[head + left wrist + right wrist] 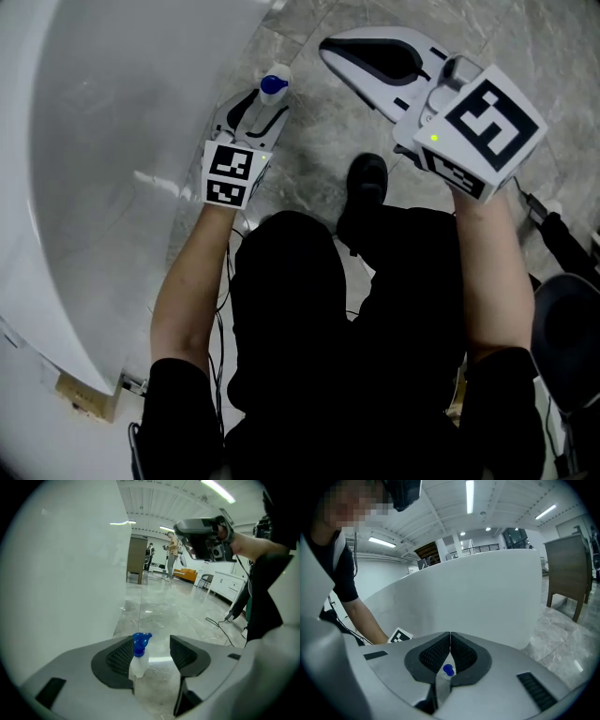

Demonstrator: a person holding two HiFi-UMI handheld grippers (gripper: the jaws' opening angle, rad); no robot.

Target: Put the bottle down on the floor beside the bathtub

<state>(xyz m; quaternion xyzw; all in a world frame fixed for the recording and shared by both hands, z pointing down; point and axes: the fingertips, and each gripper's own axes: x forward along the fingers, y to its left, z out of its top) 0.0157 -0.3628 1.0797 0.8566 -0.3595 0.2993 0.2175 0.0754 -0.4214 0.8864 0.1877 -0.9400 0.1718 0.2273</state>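
Observation:
A small clear bottle with a blue spray cap (pixel 275 84) stands upright on the grey marble floor (pixel 319 122) right beside the white bathtub (pixel 112 141). My left gripper (pixel 264 101) is low at the bottle, jaws open. In the left gripper view the bottle (pixel 138 658) stands between the pads, close to the left one, with a wide gap to the right pad; my left gripper (pixel 152 651) does not press it. My right gripper (pixel 330 49) is held higher, shut with nothing in it. In the right gripper view its jaws (pixel 450 641) meet, and the blue cap (pixel 448 670) shows below them.
The tub wall (pixel 70 564) rises at the left of the bottle. The person's black shoe (pixel 366 183) stands on the floor nearby. Cables (pixel 220 623) trail on the floor to the right. A wooden cabinet (pixel 569 573) stands beyond the tub.

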